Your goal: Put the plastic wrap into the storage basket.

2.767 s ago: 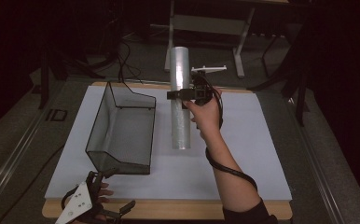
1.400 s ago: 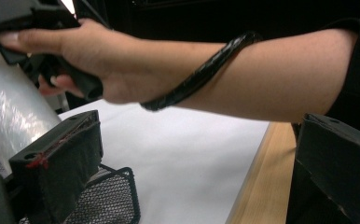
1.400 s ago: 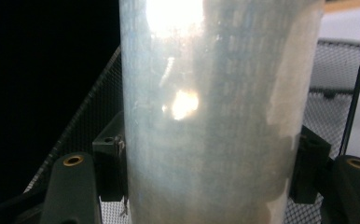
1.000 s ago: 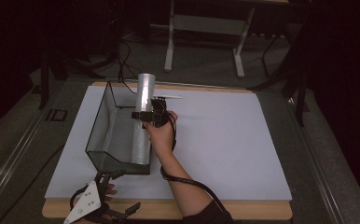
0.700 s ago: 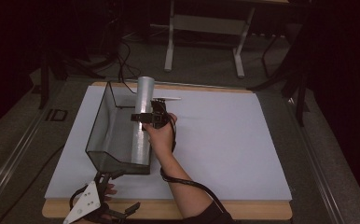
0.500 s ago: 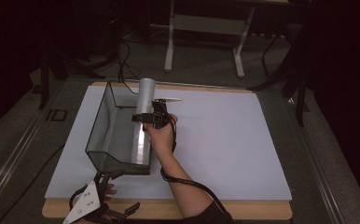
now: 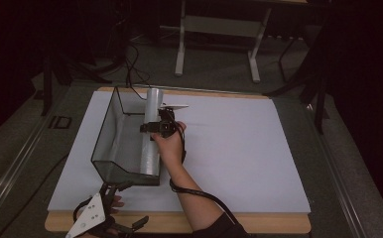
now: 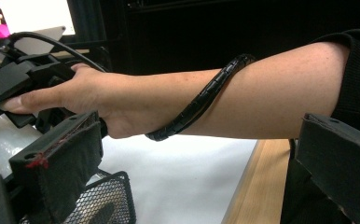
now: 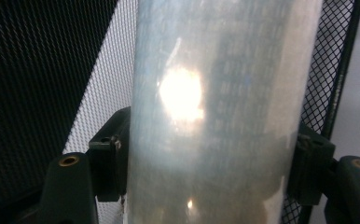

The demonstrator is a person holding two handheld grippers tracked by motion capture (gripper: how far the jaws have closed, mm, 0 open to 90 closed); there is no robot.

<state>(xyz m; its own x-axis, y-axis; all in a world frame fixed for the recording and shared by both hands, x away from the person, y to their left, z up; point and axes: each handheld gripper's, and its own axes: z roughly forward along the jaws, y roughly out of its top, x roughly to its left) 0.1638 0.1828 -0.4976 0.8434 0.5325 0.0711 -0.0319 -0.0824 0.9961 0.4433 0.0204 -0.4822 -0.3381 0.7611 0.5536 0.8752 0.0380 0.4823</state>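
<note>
Over mesh basket, at 9 o'clock of white mat: right gripper clamped on translucent roll, jaws pressing both sides. Roll lies lengthwise along basket's 3 o'clock wall, far end jutting past rim toward 12. Step judged: lowering roll into basket. Next calls for level descent clear of rim, then release. Left gripper idle at 6 o'clock edge, jaws apart, holding nothing.

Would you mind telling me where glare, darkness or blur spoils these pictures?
Right gripper view: a bright glare spot sits on the shiny roll held between the jaws, and the mesh basket behind is dim. High view: the surroundings are dark, the white table sheet evenly lit. Left gripper view: its near jaws look soft; the forearm is sharp.
</note>
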